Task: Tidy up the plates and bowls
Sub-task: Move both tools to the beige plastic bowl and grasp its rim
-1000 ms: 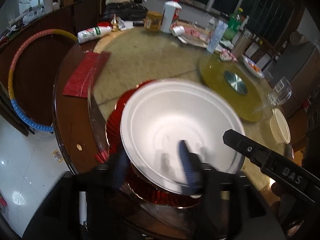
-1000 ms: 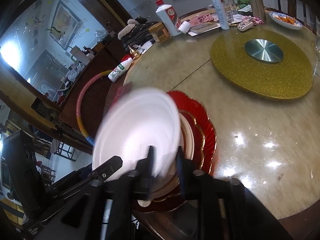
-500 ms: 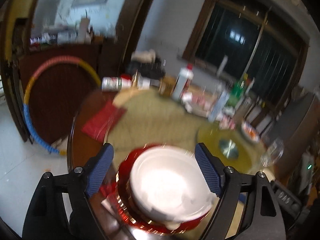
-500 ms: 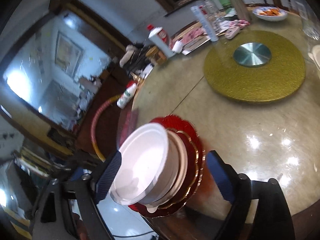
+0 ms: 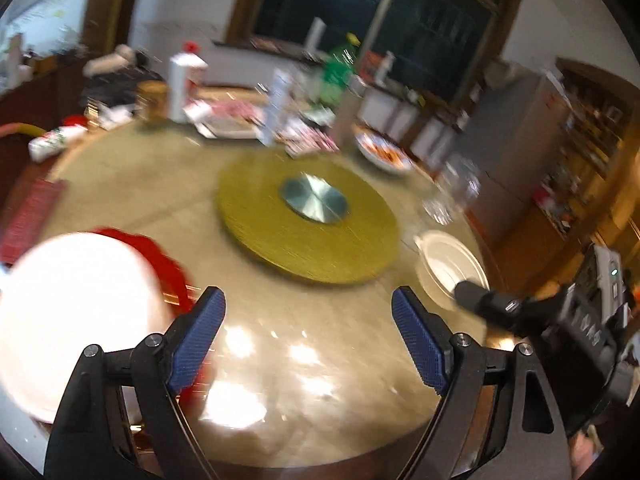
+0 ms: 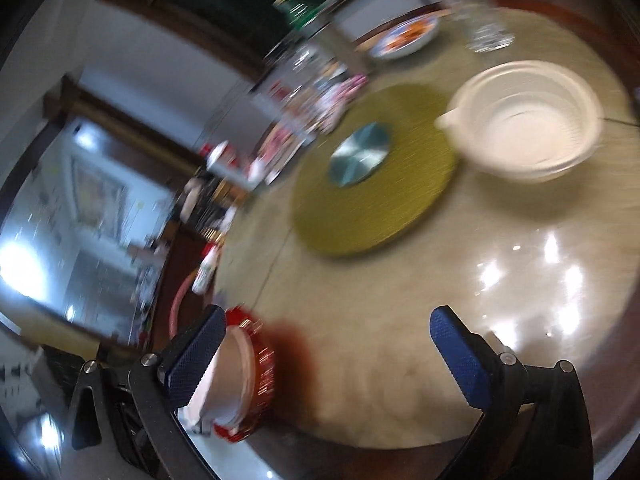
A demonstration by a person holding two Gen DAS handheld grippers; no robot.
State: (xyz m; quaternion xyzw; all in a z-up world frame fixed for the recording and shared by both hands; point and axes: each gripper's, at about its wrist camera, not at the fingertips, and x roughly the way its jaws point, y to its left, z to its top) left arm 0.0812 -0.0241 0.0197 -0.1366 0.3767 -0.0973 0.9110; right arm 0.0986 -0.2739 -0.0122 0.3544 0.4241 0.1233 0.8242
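We see the white bowl (image 5: 76,316) sitting on top of the red plates (image 5: 160,264) at the near left edge of the round table (image 5: 320,380), blown out by glare in the left wrist view; in the right wrist view the same stack (image 6: 244,372) shows edge-on just beside the right gripper's left finger. A second white bowl (image 6: 528,120) — ribbed, with a small tab on its rim — stands alone on the far right side, just beside the gold turntable (image 6: 376,168) with its silver hub. In the left wrist view that bowl (image 5: 448,268) lies near the table's right edge.

Our left gripper (image 5: 308,340) is spread wide with nothing between its blue pads, above bare tabletop. Our right gripper (image 6: 332,356) is likewise spread and empty. Bottles, a dish of food (image 5: 384,152) and a glass (image 5: 452,196) crowd the far side — both views are motion-blurred.
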